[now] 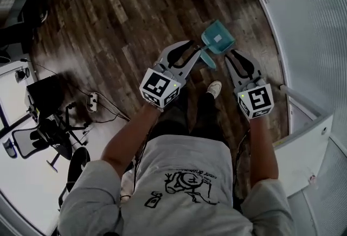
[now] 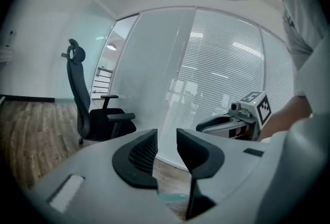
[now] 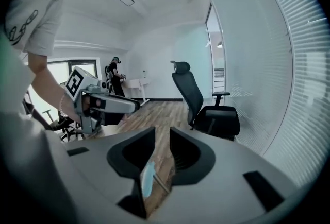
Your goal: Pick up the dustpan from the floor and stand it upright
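The teal dustpan sits on the wood floor in front of the person's shoe, its short handle pointing back toward the person. I cannot tell whether it stands or lies. Both grippers are held well above it. My left gripper is at the handle's left and my right gripper at the pan's near right. In the left gripper view the jaws stand slightly apart with nothing between the pads, and a teal strip shows far below. The right gripper is the same, with a teal sliver low in the gap.
A glass wall with blinds curves along the right. A black office chair stands by it. At the left are a power strip with cables, more chairs and a desk.
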`<state>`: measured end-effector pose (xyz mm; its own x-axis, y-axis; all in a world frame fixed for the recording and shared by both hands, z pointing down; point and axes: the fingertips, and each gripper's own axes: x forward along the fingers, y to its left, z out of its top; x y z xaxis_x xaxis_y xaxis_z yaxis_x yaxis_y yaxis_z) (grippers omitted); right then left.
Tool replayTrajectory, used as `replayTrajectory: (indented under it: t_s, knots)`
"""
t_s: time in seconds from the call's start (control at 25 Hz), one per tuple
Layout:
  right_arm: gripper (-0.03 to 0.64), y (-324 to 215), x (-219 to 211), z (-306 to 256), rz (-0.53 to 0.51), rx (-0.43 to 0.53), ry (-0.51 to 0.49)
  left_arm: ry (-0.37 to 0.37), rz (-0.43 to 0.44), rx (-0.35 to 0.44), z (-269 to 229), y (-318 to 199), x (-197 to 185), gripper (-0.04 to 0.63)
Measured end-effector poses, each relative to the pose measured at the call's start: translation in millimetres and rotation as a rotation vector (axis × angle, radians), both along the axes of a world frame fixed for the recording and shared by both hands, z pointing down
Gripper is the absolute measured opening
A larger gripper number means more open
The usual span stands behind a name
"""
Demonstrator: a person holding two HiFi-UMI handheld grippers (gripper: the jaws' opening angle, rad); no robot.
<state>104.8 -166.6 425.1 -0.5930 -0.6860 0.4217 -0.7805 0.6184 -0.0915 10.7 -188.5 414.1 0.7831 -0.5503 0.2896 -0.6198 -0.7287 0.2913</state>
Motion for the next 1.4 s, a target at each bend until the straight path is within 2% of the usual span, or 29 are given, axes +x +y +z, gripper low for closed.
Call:
replayTrajectory:
  t_s: [0.2, 0.56, 0.72, 1.0, 1.2, 1.4]
  knots:
    - [0.081, -4.3, -4.9, -86.6, 0.02, 0.084, -0.019, 0.04, -0.023, 0.024, -75.5, 0.0, -5.2, 0.106]
    - [0.078, -13.0, -5.9, -241.1, 0.059, 0.23, -0.064, 0.118, -0.04, 0.145, -210.2, -4.7, -5.8, 0.102]
    - [0.074, -0.9, -12.7, -280.4, 0.041, 0.249, -0.068, 0.141, -0.045, 0.159, -249.8, 1.9, -5.7, 0.095]
    - [0.066, 16.8, -15.7, -342.7, 0.067, 0.311, -0.058, 0.167, -0.016, 0.234, -315.6, 19.7, -5.1, 0.089]
    - [0.061, 26.6, -20.1, -375.3, 0.073, 0.36, -0.067, 0.178, -0.022, 0.273, -345.2, 27.0, -6.7, 0.073]
    - [0.055, 38.2, -27.0, -399.2, 0.096, 0.362, -0.072, 0.185, -0.034, 0.28, -368.4, 42.5, -12.9, 0.067]
